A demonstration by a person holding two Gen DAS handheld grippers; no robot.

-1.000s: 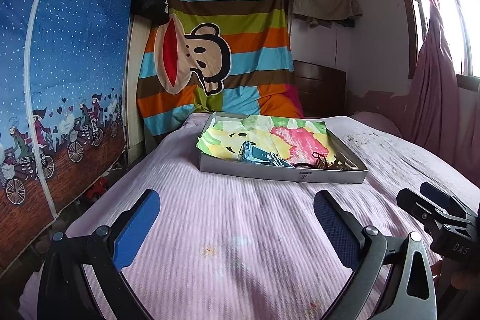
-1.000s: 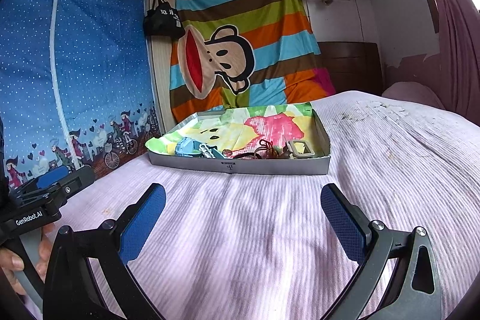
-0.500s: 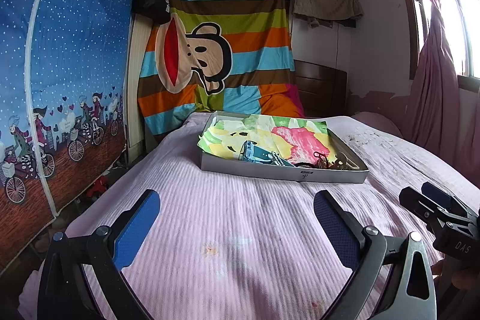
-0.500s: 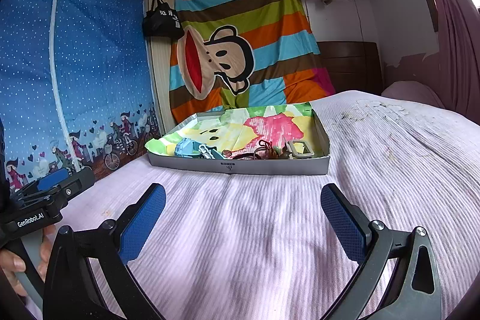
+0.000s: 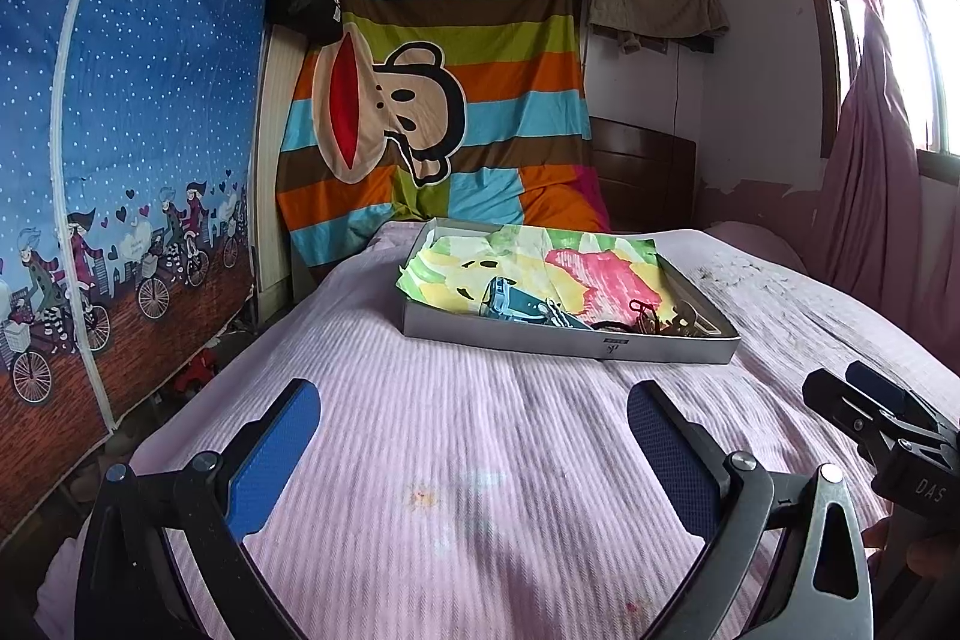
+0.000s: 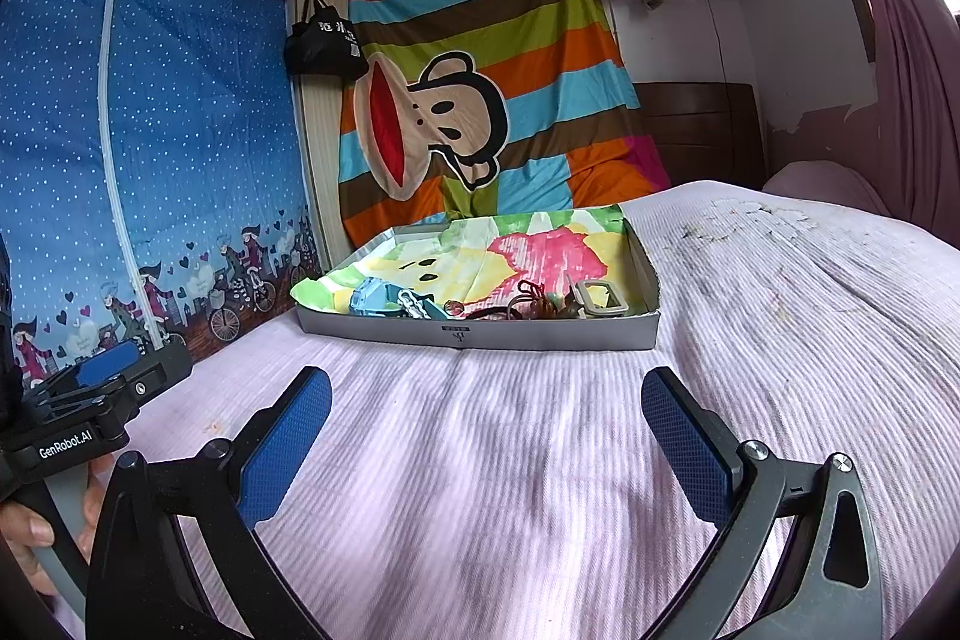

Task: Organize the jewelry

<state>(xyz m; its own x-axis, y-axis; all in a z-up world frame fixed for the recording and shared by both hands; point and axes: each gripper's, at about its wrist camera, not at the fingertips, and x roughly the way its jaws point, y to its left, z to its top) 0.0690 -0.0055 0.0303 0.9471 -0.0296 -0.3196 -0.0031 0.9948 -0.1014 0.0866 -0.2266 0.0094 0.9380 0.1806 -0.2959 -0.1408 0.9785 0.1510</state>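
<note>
A shallow grey box [image 5: 570, 343] [image 6: 480, 337] lined with a bright printed cloth sits on the pink bedspread ahead of both grippers. Along its near side lie a blue strap-like piece [image 5: 510, 301] [image 6: 384, 301], a dark tangle of jewelry [image 5: 651, 319] [image 6: 534, 304] and a pale rectangular buckle [image 6: 600, 298]. My left gripper [image 5: 474, 451] is open and empty, well short of the box. My right gripper [image 6: 486, 436] is also open and empty, at about the same distance. Each gripper shows at the edge of the other's view: the right gripper [image 5: 882, 418], the left gripper [image 6: 102, 388].
The pink bedspread [image 5: 480, 430] covers the bed. A blue fabric wardrobe [image 5: 120, 130] stands along the left. A striped cartoon cloth [image 5: 450, 100] hangs behind the box. A pink curtain [image 5: 870, 160] and window are at the right. A hand [image 6: 24, 532] holds the left gripper's handle.
Both views have shifted only slightly; the box looks a little nearer and lower in the left wrist view. Both grippers stay open and empty.
</note>
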